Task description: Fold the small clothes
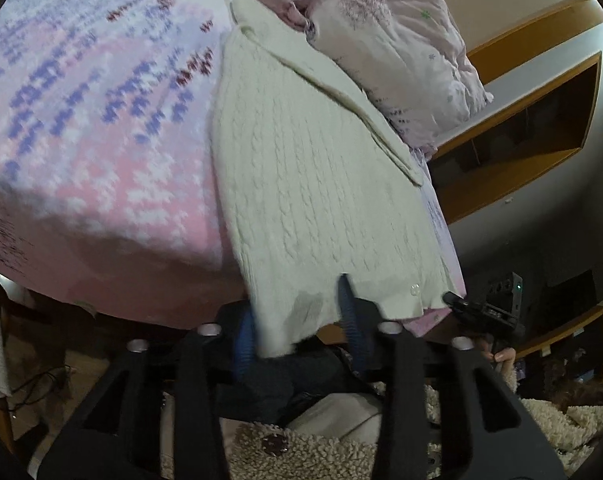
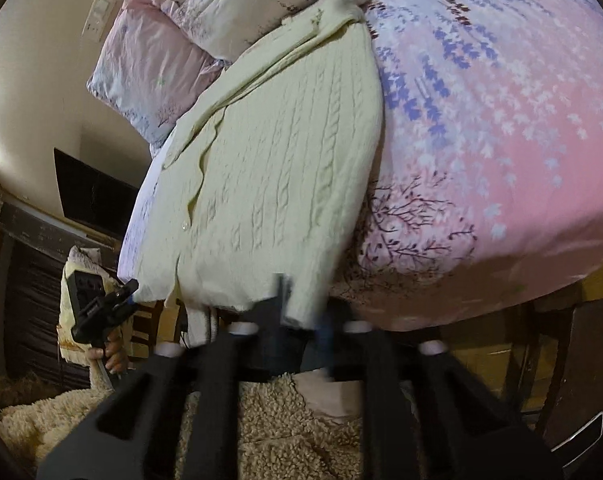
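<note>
A cream cable-knit cardigan (image 1: 309, 168) lies lengthwise on the pink floral bedspread (image 1: 81, 140), its hem hanging at the bed's near edge. My left gripper (image 1: 301, 320) is shut on the hem's left corner, blue pads pinching the knit. In the right wrist view the same cardigan (image 2: 269, 168) lies on the bedspread (image 2: 501, 140); my right gripper (image 2: 301, 312) is shut on the hem's right corner. Each gripper shows in the other's view: the right one (image 1: 453, 300), the left one (image 2: 129, 288), both at the hem's corners.
Pink floral pillows (image 1: 381, 20) lie beside the cardigan's far end, also in the right wrist view (image 2: 181, 20). Wooden shelving (image 1: 541, 120) stands beyond the bed. A dark screen (image 2: 97, 200) stands by the wall. A fleece jacket (image 2: 269, 432) fills the bottom.
</note>
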Demonstrator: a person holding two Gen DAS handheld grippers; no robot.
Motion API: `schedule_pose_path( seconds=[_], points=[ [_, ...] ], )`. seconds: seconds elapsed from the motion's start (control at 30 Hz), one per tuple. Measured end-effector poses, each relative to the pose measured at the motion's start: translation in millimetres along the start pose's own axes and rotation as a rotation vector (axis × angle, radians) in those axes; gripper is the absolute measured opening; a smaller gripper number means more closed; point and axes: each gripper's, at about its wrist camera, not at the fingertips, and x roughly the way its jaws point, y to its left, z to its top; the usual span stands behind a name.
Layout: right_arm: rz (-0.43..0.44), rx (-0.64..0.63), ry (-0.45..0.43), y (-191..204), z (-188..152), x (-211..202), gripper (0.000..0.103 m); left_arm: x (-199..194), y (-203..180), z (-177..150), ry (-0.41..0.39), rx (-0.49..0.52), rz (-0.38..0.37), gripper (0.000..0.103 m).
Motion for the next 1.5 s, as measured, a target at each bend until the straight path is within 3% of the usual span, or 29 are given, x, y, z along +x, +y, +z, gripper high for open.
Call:
schedule_pose_path(
  seconds=[0.03,0.13,0.37,0.53,0.67,0.9,1.17,1.3,1.5],
  points=[
    [-0.001,-0.015,-0.011,3,0,0,0.007,2,-2,0,0.011,0.007,0.000,0.017],
    [-0.013,-0.091,-0.082,20,6,-10,0.006,0,-13,3,0.004,0.045,0.025,0.007],
    [-0.121,-0.255,-0.298,57,26,-38,0.005,-13,-32,33,-0.101,0.132,0.116,0.005],
    [-0.203,-0.364,-0.483,85,49,-52,0.003,-21,-55,75,-0.215,0.201,0.185,0.005],
    [-0.275,-0.433,-0.582,103,75,-51,0.003,-16,-78,109,-0.278,0.263,0.233,0.005],
    [-0.336,-0.447,-0.672,120,138,-37,0.003,10,-99,181,-0.348,0.302,0.284,0.005],
    [-0.418,-0.410,-0.700,126,228,18,0.003,54,-86,258,-0.388,0.270,0.293,0.005],
    [-0.457,-0.313,-0.622,101,269,65,0.003,94,-60,287,-0.335,0.204,0.310,0.005],
    [-0.477,-0.197,-0.522,67,295,109,0.003,133,-21,304,-0.259,0.088,0.286,0.005]
  ],
)
